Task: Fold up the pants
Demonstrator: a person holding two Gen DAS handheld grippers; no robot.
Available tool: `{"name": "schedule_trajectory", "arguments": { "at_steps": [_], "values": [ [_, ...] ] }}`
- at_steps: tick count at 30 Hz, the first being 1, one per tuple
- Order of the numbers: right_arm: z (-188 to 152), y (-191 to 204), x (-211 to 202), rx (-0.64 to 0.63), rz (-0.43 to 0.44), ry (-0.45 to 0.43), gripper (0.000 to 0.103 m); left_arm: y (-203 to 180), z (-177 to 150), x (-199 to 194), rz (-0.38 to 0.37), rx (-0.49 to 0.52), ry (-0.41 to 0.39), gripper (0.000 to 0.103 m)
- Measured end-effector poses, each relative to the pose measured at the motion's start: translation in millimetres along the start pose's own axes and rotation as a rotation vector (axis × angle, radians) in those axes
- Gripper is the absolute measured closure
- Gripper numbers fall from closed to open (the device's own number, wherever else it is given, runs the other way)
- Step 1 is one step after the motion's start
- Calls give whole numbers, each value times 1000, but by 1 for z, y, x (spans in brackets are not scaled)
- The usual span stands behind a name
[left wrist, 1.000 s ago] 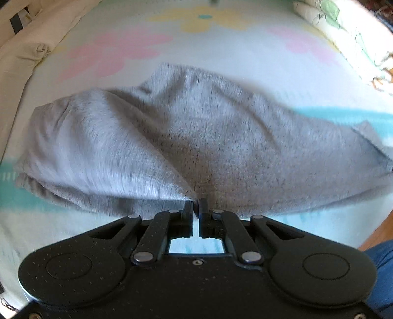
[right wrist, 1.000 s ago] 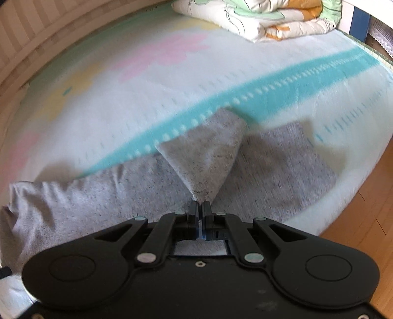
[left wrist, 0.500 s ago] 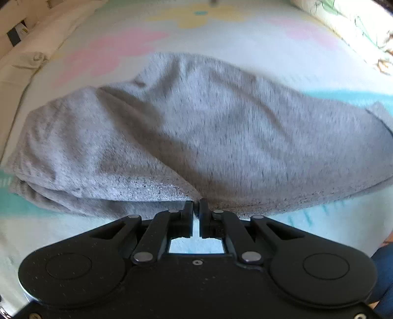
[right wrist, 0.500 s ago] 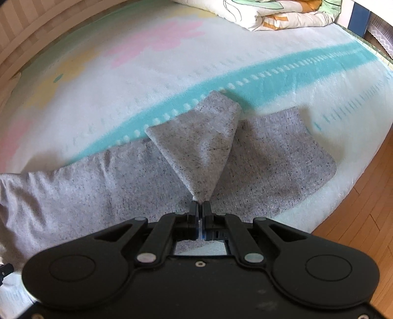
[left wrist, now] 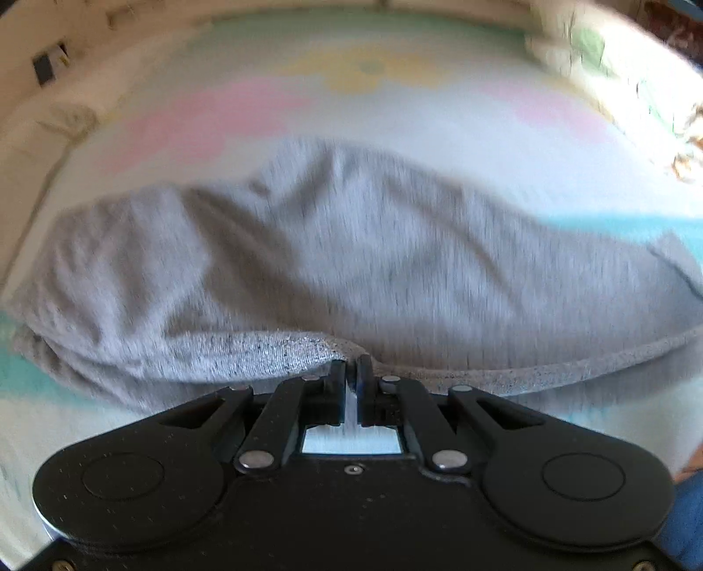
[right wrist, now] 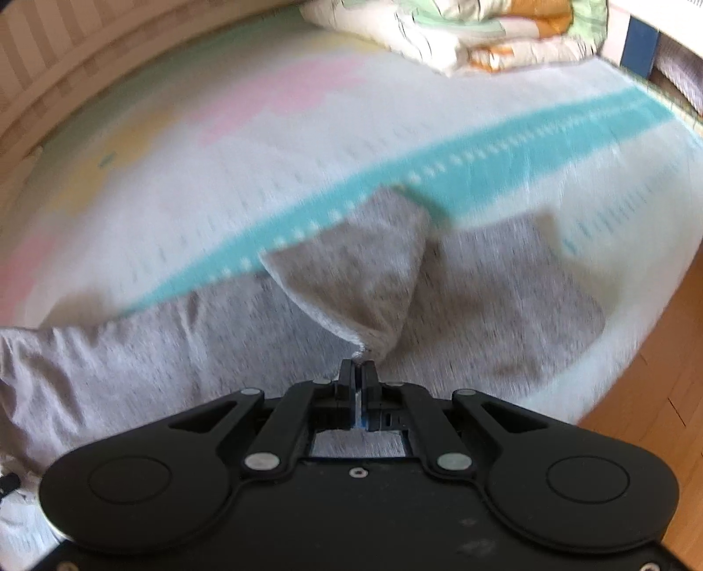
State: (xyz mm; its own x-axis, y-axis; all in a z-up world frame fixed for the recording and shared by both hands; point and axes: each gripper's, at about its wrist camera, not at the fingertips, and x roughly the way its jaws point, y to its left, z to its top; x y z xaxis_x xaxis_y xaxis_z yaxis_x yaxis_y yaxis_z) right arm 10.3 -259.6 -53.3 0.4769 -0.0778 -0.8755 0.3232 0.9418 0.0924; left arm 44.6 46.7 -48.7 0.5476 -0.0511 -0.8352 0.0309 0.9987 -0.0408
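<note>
Lying across a pastel flower-patterned bed blanket [left wrist: 395, 131], the soft grey heathered knit pants [left wrist: 351, 263] are judged light, limp and prone to sag, so edges are best pinched. The left gripper [left wrist: 351, 373] is closed on the near hem; the right gripper [right wrist: 363, 366] is closed on a lifted cuff corner. A folded floral quilt [right wrist: 461, 35] sits at one o'clock, well apart; nothing obstructs.

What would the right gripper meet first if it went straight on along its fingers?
The right gripper is already shut on a raised corner of the grey pants, so that lifted fabric comes first. Beyond it lies the teal stripe of the blanket; depth is hard to judge in the blur.
</note>
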Motion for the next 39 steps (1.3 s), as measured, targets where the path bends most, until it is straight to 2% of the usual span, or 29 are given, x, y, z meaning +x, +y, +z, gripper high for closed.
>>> {"name": "schedule_trajectory", "arguments": {
  "at_steps": [1,2,5,6,8,10,12,15,17,19,21,26,28,31,33,37,39],
  "values": [
    [0,0,0,-6,0,-4,100,-4,1,2,15,22,9,95],
    [0,0,2,-8,-5,12,100,-6,2,8,19,37,52,95],
    [-6,-4,23,-8,-40,130,98,-6,0,29,4,31,213,95],
    [-9,-6,28,-14,-52,158,96,-6,0,27,-2,44,227,94],
    [-13,-10,29,-8,-72,174,84,-5,5,14,-32,78,235,93],
    [-11,-16,24,23,-68,165,83,-7,14,-4,-92,125,251,92],
    [-3,-20,15,55,-53,151,83,-10,28,-24,-137,170,213,88],
    [13,-10,0,13,-88,84,78,-21,51,-44,-124,208,63,88],
    [24,2,-6,-41,-113,36,76,-31,66,-40,-109,208,-8,86],
    [35,14,-9,-76,-122,1,76,-38,81,-24,-103,173,0,86],
    [45,22,-8,-92,-106,-18,76,-43,89,-4,-142,160,9,84],
    [60,55,13,-136,-56,-2,76,-56,91,51,-76,216,35,84],
    [63,69,26,-169,-55,7,76,-57,93,72,-54,199,63,84],
    [65,93,47,-240,-76,30,77,-45,95,101,-26,120,135,84],
    [65,106,58,-287,-107,39,77,-38,96,105,-37,81,107,84],
    [63,130,86,-391,-184,50,77,-42,100,108,-10,115,109,84],
    [59,139,101,-438,-215,68,81,-46,97,108,5,141,105,84]
  ]
}}
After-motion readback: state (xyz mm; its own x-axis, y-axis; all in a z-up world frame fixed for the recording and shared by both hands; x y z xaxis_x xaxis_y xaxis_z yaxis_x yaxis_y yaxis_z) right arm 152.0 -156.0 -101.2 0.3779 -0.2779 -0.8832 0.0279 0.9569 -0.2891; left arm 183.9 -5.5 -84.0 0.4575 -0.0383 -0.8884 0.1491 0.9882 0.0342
